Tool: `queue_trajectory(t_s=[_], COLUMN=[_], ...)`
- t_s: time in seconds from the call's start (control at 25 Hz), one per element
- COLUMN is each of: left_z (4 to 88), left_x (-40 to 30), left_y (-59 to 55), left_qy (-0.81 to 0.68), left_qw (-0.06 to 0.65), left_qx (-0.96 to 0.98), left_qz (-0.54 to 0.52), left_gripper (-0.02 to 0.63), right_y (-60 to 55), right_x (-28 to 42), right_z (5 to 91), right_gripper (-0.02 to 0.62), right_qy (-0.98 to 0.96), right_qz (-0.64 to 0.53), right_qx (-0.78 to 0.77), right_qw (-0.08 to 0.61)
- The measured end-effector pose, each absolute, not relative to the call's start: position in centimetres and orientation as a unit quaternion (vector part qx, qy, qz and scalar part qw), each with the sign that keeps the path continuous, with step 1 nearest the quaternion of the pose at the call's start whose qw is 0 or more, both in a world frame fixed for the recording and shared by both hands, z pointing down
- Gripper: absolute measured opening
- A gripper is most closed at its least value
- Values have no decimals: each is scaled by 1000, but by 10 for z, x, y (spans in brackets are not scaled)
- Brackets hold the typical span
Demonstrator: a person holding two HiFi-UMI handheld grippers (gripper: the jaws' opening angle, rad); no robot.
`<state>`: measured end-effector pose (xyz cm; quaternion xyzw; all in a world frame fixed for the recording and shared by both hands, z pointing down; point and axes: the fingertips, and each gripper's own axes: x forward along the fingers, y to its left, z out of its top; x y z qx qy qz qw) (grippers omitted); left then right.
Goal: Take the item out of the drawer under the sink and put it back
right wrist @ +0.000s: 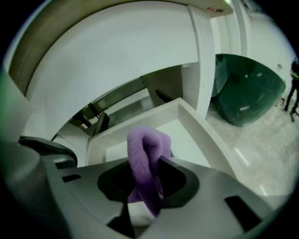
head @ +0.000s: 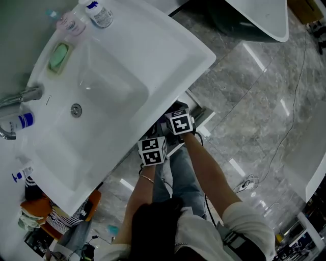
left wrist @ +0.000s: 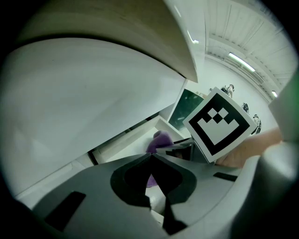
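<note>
My right gripper (right wrist: 145, 164) is closed on the purple cloth (right wrist: 142, 140) at its fold, which I judge soft, light and floppy, while my left gripper (left wrist: 152, 155) is shut, empty.

Purple cloth (right wrist: 145, 158), probably towel, bunched upright above open white drawer (right wrist: 205, 139).

Cloth (right wrist: 142, 144) plain purple. Drawer (right wrist: 196, 126) wht all over, sink (head: 168, 56) wht too. Left gripper (left wrist: 152, 158) & right gripper (right wrist: 148, 163) grey w/ blk jaw hollows; marker cubes (head: 153, 151) blk squares on wht. Floor (head: 254, 97) grey marbled w/ pale veins. Tub (right wrist: 247, 88) dark green. Soap (head: 58, 56) light green. Bottle (head: 98, 12) wht w/ blue cap. Trousers (head: 181, 171) blue denim. Fabric pile (head: 35, 208) orange, next to it blk/wht stripes.
</note>
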<state>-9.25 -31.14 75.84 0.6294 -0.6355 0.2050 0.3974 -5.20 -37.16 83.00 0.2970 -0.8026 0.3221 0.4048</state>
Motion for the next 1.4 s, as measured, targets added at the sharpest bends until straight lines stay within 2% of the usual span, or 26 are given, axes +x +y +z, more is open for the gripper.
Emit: queue_trajectory(t_s=[0.32, 0.76, 1.4], left_z=[754, 723, 643], left_x=[-90, -79, -59], left_y=[-314, -309, -294], left_qy=[-630, -602, -572], left_qw=[400, 409, 378], left_qx=[635, 665, 717], left_qz=[200, 169, 127], left_gripper=[3, 3, 3], right_y=[-370, -363, -337], right_x=[-48, -28, -7], right_z=[818, 769, 682], right_gripper=[95, 95, 95], right_qy=[-805, -806, -816], right_qz=[333, 337, 312], right_qx=[302, 339, 385], right_qw=[386, 350, 299])
